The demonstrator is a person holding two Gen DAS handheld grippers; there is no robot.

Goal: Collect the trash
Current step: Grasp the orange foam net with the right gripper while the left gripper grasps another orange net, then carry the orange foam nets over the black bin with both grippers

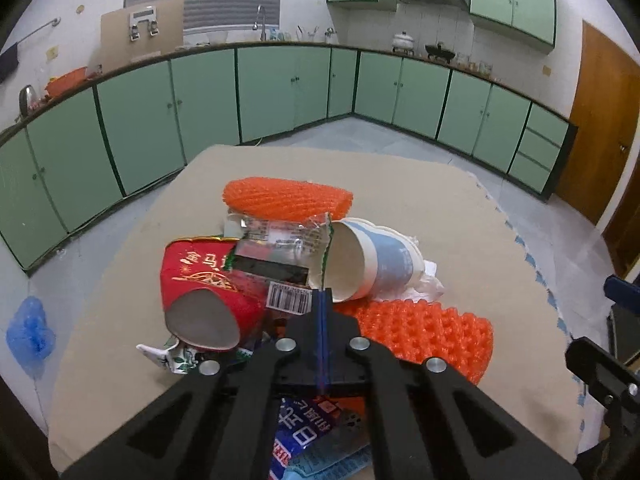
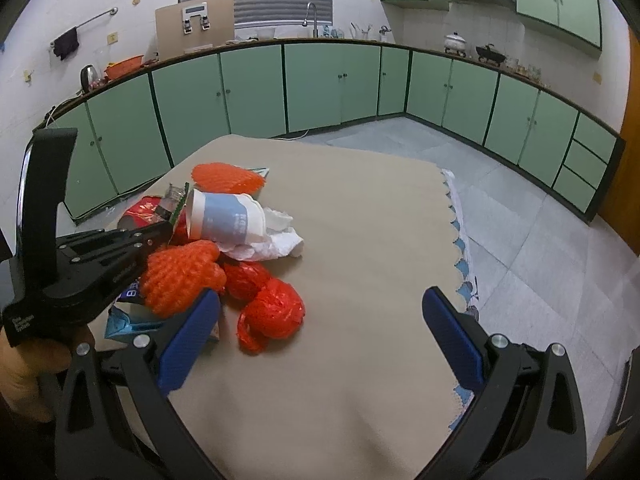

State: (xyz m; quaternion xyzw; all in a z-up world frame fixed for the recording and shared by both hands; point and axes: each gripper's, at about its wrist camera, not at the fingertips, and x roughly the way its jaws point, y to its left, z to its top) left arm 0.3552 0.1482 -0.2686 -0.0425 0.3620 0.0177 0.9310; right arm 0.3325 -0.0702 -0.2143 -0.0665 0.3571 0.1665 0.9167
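- Left wrist view: the left claw (image 1: pixel 322 300) has its two black fingers pressed together, the blue pads meeting in a thin line, with nothing seen between them.
- Its tip sits over a heap of trash on the beige cloth-covered tabletop (image 1: pixel 460 208), just at a white barcode label (image 1: pixel 289 301) on a clear plastic wrapper (image 1: pixel 276 240).
- Left of the tip lies a crushed red paper cup with gold print (image 1: pixel 200 284), its grey inside facing the camera.
- Right of the tip a white paper cup with a pale blue band (image 1: pixel 372 260) lies on its side, mouth towards the wrapper, and crumpled white tissue (image 1: pixel 430 280) shows behind it.
- An orange foam fruit net (image 1: pixel 288 198) lies at the far side of the heap; a second orange foam net (image 1: pixel 424 332) lies near right, beside the claw.
- Under the claw's arms a blue printed snack packet (image 1: pixel 300 436) shows.
- A blue plastic bag (image 1: pixel 30 332) lies on the grey tiled floor at left.
- Right wrist view: the right claw (image 2: pixel 320 336) stands wide open, its blue pads (image 2: pixel 192 336) well apart over bare cloth, holding nothing.
- The heap lies ahead and to the left: the blue-banded cup (image 2: pixel 224 220), the tissue (image 2: pixel 276 244), the nearer foam net (image 2: pixel 180 276) and a crumpled red plastic mesh bag (image 2: pixel 272 312) close to the left pad.
- The left claw (image 2: pixel 164 232) comes in from the left edge, its tip in the heap beside the cup, with a person's hand (image 2: pixel 28 364) on its handle.
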